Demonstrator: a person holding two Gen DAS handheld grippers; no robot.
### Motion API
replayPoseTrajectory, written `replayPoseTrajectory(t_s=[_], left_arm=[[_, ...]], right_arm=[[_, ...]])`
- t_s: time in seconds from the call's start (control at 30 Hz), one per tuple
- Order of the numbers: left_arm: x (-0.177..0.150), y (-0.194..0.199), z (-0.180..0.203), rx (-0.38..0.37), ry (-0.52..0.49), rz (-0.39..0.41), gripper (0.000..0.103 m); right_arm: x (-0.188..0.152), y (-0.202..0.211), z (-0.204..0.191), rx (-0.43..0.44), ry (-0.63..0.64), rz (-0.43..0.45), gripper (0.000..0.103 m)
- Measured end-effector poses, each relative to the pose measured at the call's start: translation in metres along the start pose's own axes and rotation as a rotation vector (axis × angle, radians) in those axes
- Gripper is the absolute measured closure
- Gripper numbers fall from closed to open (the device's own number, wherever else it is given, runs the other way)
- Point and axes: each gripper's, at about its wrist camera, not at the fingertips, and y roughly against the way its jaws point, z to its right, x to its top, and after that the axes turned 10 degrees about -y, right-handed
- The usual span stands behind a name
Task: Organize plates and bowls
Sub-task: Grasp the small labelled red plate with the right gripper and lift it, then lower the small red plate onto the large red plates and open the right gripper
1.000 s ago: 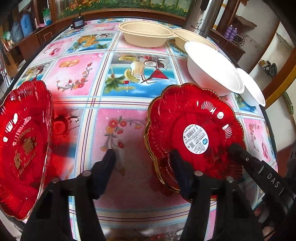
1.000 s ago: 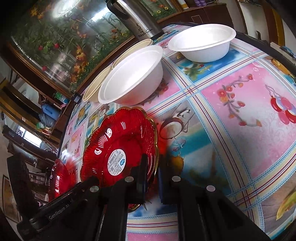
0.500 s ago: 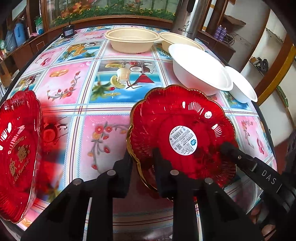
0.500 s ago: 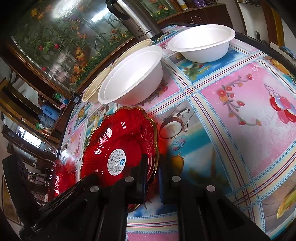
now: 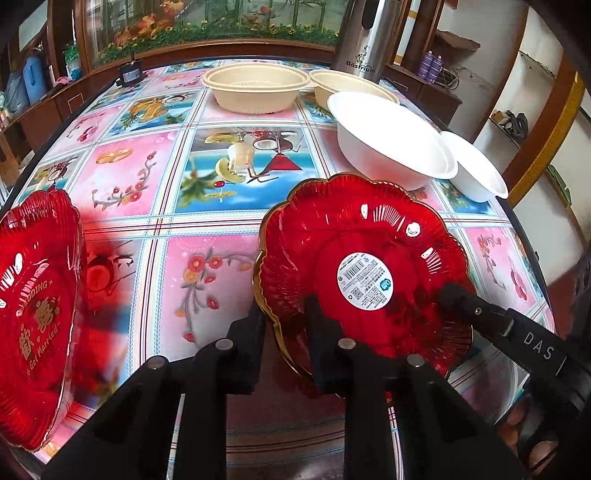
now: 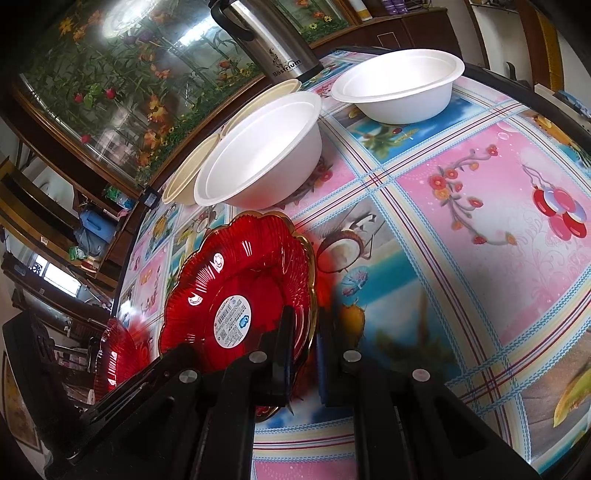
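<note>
The left gripper (image 5: 284,325), jaws just closed, pinches the rim of the stickered red plate (image 5: 362,258); the right gripper (image 5: 458,295) clamps its far edge. 2 white bowls (image 5: 391,147) sit beyond.

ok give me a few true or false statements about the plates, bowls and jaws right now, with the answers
1. Both grippers grip the same red plate. True: the left gripper has just closed its jaws on the near left rim, and the right gripper pinches the opposite rim.
2. The held plate carries a round white sticker. True.
3. A second red plate is stacked under the held one. False: it sits apart at the table's left edge.
4. The two white bowls are nested. False: they stand side by side.
5. The steel flask lies on its side. False: it stands upright behind the beige bowls.
</note>
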Motion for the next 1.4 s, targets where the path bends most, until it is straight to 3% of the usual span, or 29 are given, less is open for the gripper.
replayPoseTrajectory(t_s=[0.53,1.07,1.4], left_arm=[[-0.006,0.038,-0.015,0.004,0.004,0.074,0.086],[-0.025,0.103,-0.075,0.085,0.078,0.211,0.087],[-0.049,0.128,-0.137,0.161,0.181,0.251,0.086]], right_arm=[[-0.011,0.019,-0.015,0.004,0.049,0.036,0.094],[-0.054,0.042,-0.100,0.084,0.235,0.092,0.093],[-0.089,0.032,-0.165,0.138,0.358,0.053,0.092]])
